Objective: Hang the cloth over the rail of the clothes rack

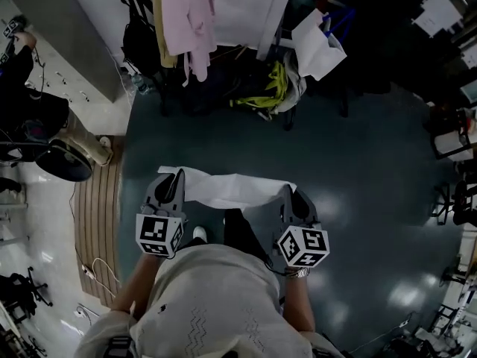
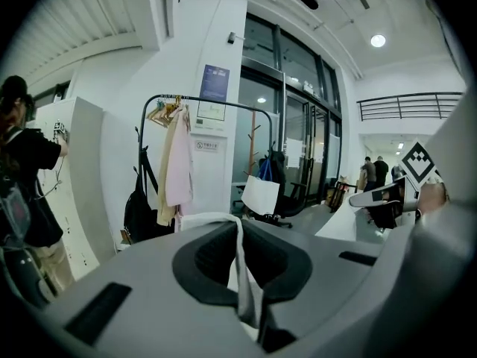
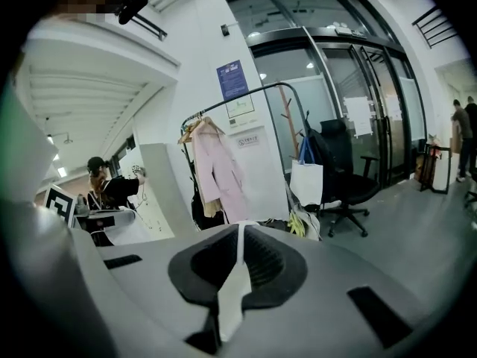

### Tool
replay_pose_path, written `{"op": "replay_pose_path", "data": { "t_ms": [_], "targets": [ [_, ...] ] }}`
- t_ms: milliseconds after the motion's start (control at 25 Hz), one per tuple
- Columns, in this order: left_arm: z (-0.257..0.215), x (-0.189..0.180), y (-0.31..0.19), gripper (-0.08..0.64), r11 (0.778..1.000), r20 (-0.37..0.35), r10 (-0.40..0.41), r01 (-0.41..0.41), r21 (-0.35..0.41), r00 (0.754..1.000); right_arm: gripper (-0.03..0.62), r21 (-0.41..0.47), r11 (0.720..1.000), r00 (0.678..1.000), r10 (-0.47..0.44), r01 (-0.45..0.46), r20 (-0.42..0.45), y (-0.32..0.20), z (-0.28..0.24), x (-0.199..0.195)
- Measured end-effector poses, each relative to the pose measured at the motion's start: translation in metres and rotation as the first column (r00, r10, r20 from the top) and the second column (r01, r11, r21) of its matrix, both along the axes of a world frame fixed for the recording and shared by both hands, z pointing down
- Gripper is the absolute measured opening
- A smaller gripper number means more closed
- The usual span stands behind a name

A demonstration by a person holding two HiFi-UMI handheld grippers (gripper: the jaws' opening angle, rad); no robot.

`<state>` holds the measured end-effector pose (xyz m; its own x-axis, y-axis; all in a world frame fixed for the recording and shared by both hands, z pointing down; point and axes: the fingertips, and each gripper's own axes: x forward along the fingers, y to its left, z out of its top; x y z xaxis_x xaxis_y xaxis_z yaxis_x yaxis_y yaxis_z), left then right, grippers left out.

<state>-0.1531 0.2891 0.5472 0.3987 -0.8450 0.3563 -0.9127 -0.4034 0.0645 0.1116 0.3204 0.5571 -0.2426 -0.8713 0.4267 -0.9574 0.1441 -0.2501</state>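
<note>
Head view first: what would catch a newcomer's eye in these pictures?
A white cloth is stretched between the left gripper and the right gripper, each shut on one end, just in front of the person in the head view. Ahead across the dark floor stands the clothes rack, with a pink garment hanging near its left end.

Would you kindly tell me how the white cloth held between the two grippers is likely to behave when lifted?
The cloth is probably floppy: it crumples into a thin fold where the left gripper and the right gripper pinch it. It seems light, since two small edge grips carry it. It would likely drape over the rail, not hold shape.
</note>
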Motion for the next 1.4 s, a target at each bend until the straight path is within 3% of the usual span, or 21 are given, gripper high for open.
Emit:
{"op": "replay_pose_path", "data": {
  "t_ms": [360, 600, 880, 1120, 1400],
  "targets": [
    [-0.011, 0.045, -0.101, 0.017, 0.991, -0.038, -0.133, 0.133, 0.011, 0.990, 0.022, 0.012, 0.984, 0.984, -0.177, 0.177, -0.015, -0.136, -0.006, 0.022],
    [-0.013, 0.036, -0.166, 0.017, 0.984, -0.041, -0.171, 0.173, 0.031, 0.984, 0.023, 0.023, 0.985, 0.985, -0.170, 0.170, -0.005, -0.202, -0.012, 0.027],
    [-0.001, 0.029, -0.272, 0.017, 0.992, -0.067, -0.126, 0.127, 0.022, 0.990, 0.023, 0.007, 0.993, 0.993, -0.119, 0.119, -0.028, -0.295, -0.009, 0.022],
    [-0.023, 0.020, -0.383, 0.017, 0.996, -0.076, -0.062, 0.067, 0.066, 0.995, 0.023, 0.042, 0.998, 0.997, -0.048, 0.051, -0.067, -0.390, -0.033, 0.017],
    [-0.031, 0.029, -0.463, 0.017, 0.996, -0.047, 0.035, -0.031, 0.081, 0.998, 0.023, 0.050, 0.998, 0.997, 0.042, -0.039, -0.069, -0.434, -0.038, 0.014]
  ]
}}
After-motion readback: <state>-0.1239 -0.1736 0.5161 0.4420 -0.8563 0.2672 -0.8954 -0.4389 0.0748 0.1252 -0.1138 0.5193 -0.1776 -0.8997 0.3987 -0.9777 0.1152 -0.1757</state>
